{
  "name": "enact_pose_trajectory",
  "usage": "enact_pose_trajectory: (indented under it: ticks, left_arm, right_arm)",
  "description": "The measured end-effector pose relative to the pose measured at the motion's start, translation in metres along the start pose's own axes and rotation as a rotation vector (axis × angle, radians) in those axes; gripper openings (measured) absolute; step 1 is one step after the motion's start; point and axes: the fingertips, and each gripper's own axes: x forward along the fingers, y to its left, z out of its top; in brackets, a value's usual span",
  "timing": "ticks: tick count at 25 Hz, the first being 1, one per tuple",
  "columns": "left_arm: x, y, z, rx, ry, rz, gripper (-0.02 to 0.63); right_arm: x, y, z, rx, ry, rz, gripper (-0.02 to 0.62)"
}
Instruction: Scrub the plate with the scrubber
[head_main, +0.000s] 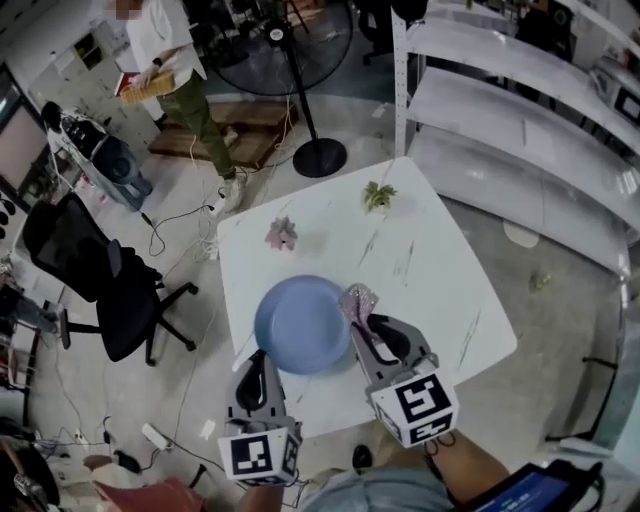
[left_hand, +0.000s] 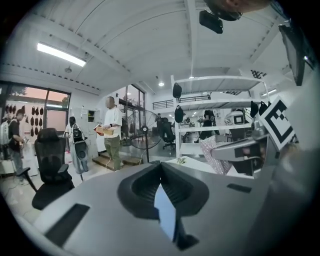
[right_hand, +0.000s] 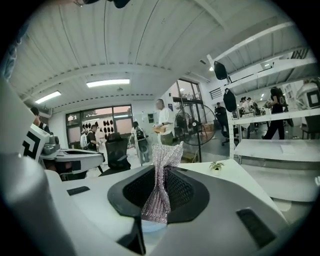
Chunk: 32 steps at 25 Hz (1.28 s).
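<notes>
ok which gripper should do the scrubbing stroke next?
Right. The right gripper is shut on the scrubber, close beside the plate; the left gripper is shut on that plate at its near edge.

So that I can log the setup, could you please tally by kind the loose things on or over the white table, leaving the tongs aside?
blue plate: 1
silvery mesh scrubber: 1
small plant-like ornaments, one pink and one green: 2
Total: 4
</notes>
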Motion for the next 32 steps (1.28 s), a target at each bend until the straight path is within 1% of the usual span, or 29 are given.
enact_pose_trajectory:
  ticks: [4, 8, 11, 15, 17, 22, 27, 30, 32]
  left_arm:
    - [0.029, 0.009, 0.012, 0.029, -0.003, 0.061, 0.007]
    - [0.048, 0.020, 0.023, 0.032, 0.004, 0.102, 0.007]
    - [0.059, 0.031, 0.025, 0.021, 0.003, 0.127, 0.007]
    - [0.075, 0.057, 0.023, 0.014, -0.002, 0.158, 0.008]
    - [0.082, 0.069, 0.012, 0.001, 0.018, 0.163, 0.008]
    - [0.100, 0.089, -0.030, -0.038, 0.089, 0.125, 0.008]
    - [0.117, 0.105, -0.077, -0.084, 0.203, 0.077, 0.008]
    - [0.129, 0.113, -0.096, -0.104, 0.192, 0.049, 0.008]
    - [0.134, 0.116, -0.110, -0.123, 0.207, 0.038, 0.009]
  right_arm:
    - [0.034, -0.017, 0.015, 0.008, -0.010, 0.064, 0.081]
    - [0.058, -0.022, 0.031, -0.011, -0.014, 0.108, 0.081]
    - [0.073, -0.022, 0.034, -0.016, -0.005, 0.126, 0.081]
    - [0.102, -0.019, 0.031, -0.034, 0.017, 0.140, 0.081]
    - [0.114, -0.016, 0.024, -0.046, 0.044, 0.146, 0.081]
    - [0.144, -0.010, -0.001, -0.062, 0.134, 0.138, 0.081]
    - [0.173, 0.002, -0.039, -0.083, 0.253, 0.157, 0.081]
    - [0.189, 0.010, -0.066, -0.090, 0.334, 0.166, 0.081]
    - [0.198, 0.013, -0.084, -0.095, 0.394, 0.171, 0.081]
